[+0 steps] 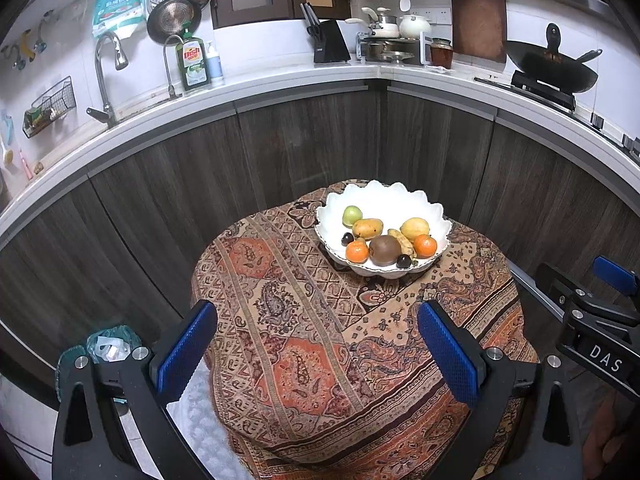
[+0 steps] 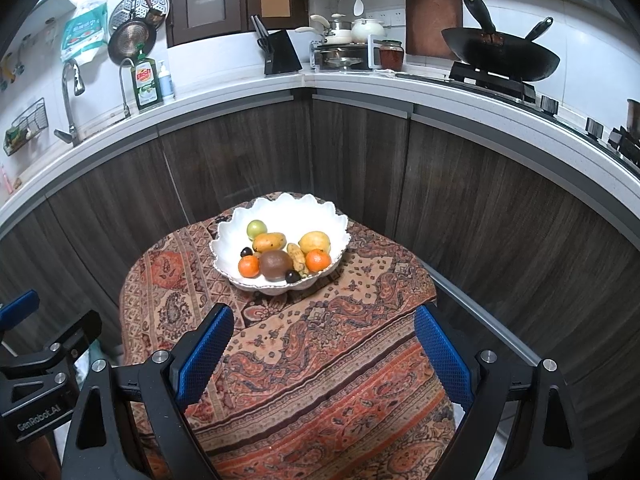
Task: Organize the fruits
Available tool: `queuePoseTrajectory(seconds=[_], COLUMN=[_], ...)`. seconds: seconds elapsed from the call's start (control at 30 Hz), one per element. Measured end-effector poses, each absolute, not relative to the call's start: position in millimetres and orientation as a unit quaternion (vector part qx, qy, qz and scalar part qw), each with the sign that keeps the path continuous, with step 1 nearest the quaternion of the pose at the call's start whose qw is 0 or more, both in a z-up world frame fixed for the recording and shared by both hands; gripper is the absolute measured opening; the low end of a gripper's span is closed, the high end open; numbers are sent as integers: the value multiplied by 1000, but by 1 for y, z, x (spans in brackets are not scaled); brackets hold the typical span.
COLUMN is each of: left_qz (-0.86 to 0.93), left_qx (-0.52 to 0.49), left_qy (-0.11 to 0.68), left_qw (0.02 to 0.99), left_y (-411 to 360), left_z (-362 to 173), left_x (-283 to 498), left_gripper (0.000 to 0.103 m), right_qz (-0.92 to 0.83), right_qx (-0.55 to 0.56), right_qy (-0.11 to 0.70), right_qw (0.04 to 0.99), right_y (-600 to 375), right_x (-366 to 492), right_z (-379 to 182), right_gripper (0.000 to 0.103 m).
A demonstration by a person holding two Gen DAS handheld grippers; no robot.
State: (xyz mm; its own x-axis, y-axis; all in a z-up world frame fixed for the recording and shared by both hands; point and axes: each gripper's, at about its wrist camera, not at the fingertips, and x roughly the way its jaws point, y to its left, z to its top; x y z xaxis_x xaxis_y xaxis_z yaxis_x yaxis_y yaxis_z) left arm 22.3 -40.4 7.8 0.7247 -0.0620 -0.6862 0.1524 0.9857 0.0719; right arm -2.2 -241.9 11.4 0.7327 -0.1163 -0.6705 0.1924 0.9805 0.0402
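Observation:
A white scalloped bowl (image 1: 436,216) (image 2: 280,208) stands at the far side of a small table under a patterned cloth (image 1: 304,340) (image 2: 320,360). In it lie a green fruit (image 1: 352,215), a mango (image 1: 368,227), a yellow lemon-like fruit (image 1: 415,228), a small banana (image 1: 402,242), a brown kiwi (image 1: 384,250), two oranges (image 1: 357,251) (image 1: 425,245) and two dark plums (image 1: 347,238). My left gripper (image 1: 318,350) is open over the near cloth, holding nothing. My right gripper (image 2: 324,354) is open too, short of the bowl, and empty.
Dark wooden cabinets under a white counter (image 1: 280,88) curve behind the table. On the counter are a tap (image 1: 106,76), dish soap (image 1: 194,62), a knife block (image 1: 330,42), pots and a wok (image 1: 552,66). A bin with a plastic bag (image 1: 108,348) stands left of the table.

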Motion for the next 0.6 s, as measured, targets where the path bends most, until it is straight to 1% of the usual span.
queuePoseTrajectory(seconds=[0.6], left_qz=[-60], left_qx=[56], left_qy=[380], left_qw=[921], left_y=[-40], left_z=[3], left_x=[24], left_gripper=[102], right_qz=[-78], right_qx=[52], right_qy=[360], right_qw=[928], right_y=[-244], right_x=[0], right_z=[9], right_gripper=[93])
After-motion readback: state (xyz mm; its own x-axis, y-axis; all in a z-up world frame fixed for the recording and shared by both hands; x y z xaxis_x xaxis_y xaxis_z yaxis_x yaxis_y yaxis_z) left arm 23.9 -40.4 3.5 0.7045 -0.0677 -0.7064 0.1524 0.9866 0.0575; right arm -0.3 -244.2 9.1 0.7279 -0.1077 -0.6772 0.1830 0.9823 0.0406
